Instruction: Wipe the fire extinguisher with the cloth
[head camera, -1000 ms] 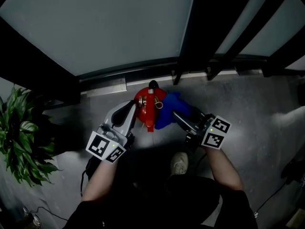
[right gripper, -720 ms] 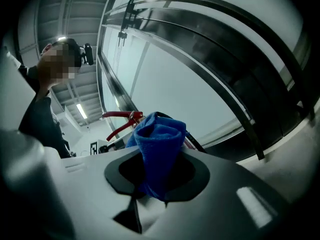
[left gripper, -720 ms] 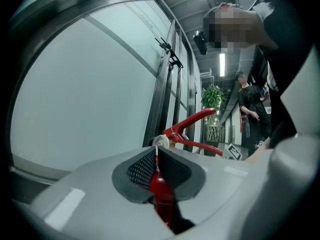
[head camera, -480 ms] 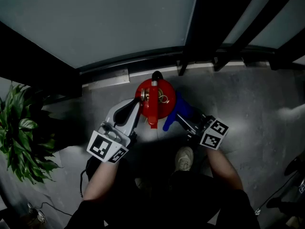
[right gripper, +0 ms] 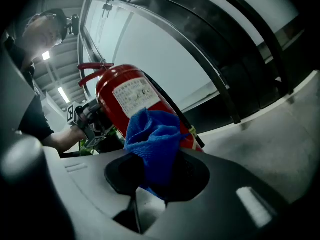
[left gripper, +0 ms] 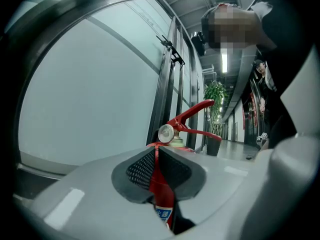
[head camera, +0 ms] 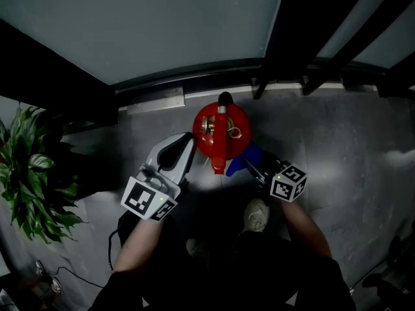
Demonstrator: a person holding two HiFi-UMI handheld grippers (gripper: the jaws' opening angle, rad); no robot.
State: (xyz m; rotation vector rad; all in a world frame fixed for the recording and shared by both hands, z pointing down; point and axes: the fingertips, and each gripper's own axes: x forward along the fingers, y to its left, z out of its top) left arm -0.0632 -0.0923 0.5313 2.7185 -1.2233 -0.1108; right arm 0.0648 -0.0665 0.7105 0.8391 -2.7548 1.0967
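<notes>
A tall panel of pale frosted glass (head camera: pixel 162 24) fills the wall ahead, set in a dark metal frame (head camera: pixel 295 24) whose black bars cross the upper right at a slant. At its foot, a flat silvery metal plate (head camera: pixel 155 101) lies against the bottom rail. The grey, mottled, slightly shiny floor (head camera: pixel 343 135) spreads below. Off to the left stands a green broad-leaved plant (head camera: pixel 29 173). A pale shoe (head camera: pixel 257 214) rests on the floor.

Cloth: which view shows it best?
Right gripper view: the blue cloth fills the centre, bunched in the jaws of the right gripper, in front of the fire extinguisher. Head view shows only a small blue patch beside the extinguisher. Left gripper view does not show it.
</notes>
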